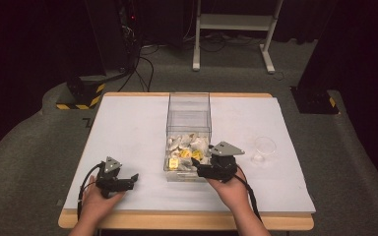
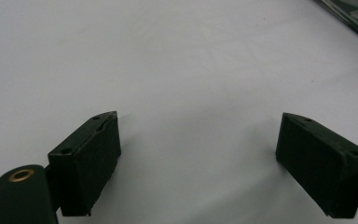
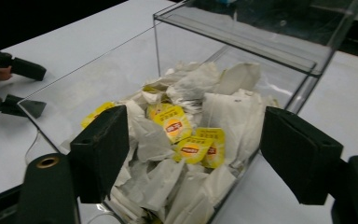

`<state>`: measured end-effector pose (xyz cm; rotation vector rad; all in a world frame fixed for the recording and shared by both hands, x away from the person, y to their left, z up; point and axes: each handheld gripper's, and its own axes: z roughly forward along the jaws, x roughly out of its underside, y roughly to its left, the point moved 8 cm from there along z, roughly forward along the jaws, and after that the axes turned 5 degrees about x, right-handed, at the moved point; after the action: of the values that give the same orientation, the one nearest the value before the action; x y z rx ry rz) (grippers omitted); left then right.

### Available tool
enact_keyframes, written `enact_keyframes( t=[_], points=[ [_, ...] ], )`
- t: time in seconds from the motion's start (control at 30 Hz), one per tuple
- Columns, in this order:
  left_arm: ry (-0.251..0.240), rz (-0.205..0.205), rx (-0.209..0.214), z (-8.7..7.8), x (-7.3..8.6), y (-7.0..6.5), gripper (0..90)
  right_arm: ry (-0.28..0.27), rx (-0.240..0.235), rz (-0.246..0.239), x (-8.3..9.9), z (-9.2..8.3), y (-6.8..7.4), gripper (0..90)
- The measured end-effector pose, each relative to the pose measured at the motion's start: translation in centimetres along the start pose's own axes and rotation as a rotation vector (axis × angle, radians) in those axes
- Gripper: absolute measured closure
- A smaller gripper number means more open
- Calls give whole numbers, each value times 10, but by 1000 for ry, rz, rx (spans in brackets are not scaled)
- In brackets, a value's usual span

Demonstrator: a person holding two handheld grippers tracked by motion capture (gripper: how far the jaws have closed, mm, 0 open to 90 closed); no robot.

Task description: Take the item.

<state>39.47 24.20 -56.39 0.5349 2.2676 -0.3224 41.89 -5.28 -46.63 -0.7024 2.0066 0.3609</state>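
My right tongs (image 3: 193, 154) stand spread wide with nothing pinched, poised at the near end of the clear plastic box (image 3: 242, 44). Between the two jaws I see the tea bags (image 3: 186, 140) heaped in the box: white paper sachets with several yellow tags on top. In the high view the right tongs (image 1: 199, 167) sit at the near right corner of the box (image 1: 189, 105), which stands in the middle of the table (image 1: 128, 128). My left tongs (image 2: 198, 154) are also spread and empty, over bare white table surface. In the high view the left tongs (image 1: 134, 178) rest low at the near left, well apart from the box. A small clear cup (image 1: 265, 147) stands to the right of the box.
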Motion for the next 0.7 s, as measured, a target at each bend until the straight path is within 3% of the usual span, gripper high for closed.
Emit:
enact_keyframes(
  t=[0.1,0.4,0.7],
  points=[
    [-1,0,0,0,0,0,141,11,-23,-4,-2,6,8,250],
    [0,0,1,0,0,0,141,44,-29,-41,-3,20,16,290],
    [0,0,0,0,0,0,142,72,-35,-67,-2,24,17,335]
  ],
)
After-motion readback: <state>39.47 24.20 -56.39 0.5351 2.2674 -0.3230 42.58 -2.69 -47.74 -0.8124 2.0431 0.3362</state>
